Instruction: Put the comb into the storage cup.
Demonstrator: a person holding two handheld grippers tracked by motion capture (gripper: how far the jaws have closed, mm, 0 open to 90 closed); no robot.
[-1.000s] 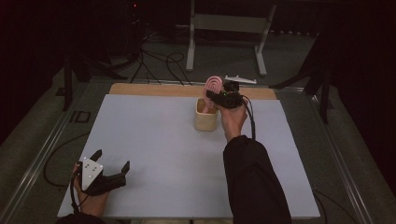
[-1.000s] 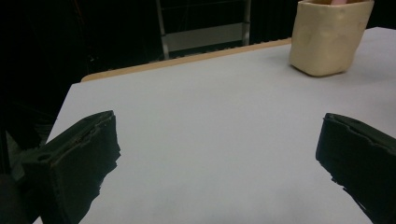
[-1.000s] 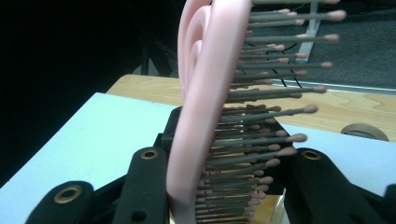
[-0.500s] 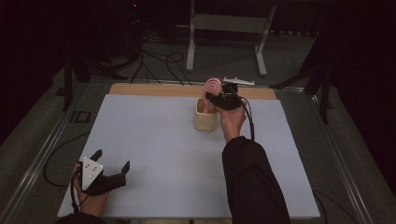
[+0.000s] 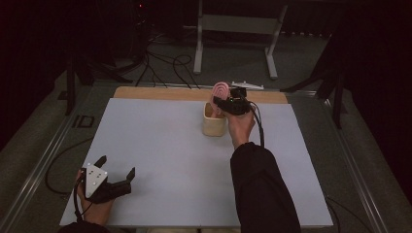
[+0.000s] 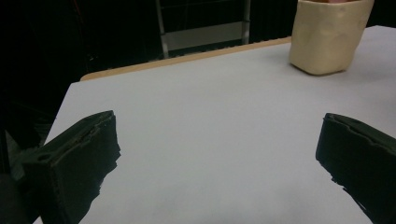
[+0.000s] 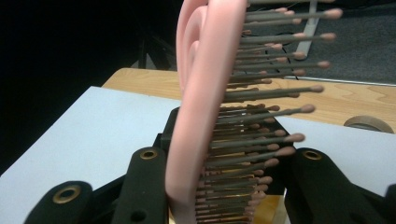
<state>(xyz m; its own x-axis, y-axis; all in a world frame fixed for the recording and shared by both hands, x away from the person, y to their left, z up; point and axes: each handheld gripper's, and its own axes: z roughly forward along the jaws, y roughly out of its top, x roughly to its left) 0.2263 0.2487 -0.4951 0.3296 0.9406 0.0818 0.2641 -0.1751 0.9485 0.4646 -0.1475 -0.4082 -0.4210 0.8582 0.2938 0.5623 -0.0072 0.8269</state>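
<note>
A pink hairbrush [image 5: 219, 91] with grey pink-tipped bristles stands upright over a cream soft-walled cup [image 5: 214, 125] at the far middle of the white table [image 5: 160, 145]. My right gripper [image 5: 228, 104] is shut on the brush's lower part. In the right gripper view the brush [image 7: 205, 93] rises between the two black jaws, bristles pointing right, with my right gripper [image 7: 224, 186] clamped around it. My left gripper [image 5: 116, 170] rests at the table's near left corner, open with nothing in it. In the left gripper view its jaws stand wide apart around my left gripper [image 6: 219, 158], and the cup [image 6: 327, 37] is far off at upper right.
A wooden board [image 5: 160, 93] runs along the table's far edge, with a round ring [image 7: 369, 123] lying on it. Behind the table stand a metal frame [image 5: 233, 24] and floor cables [image 5: 160, 63]. A small white bar [image 5: 247, 85] lies behind the right gripper.
</note>
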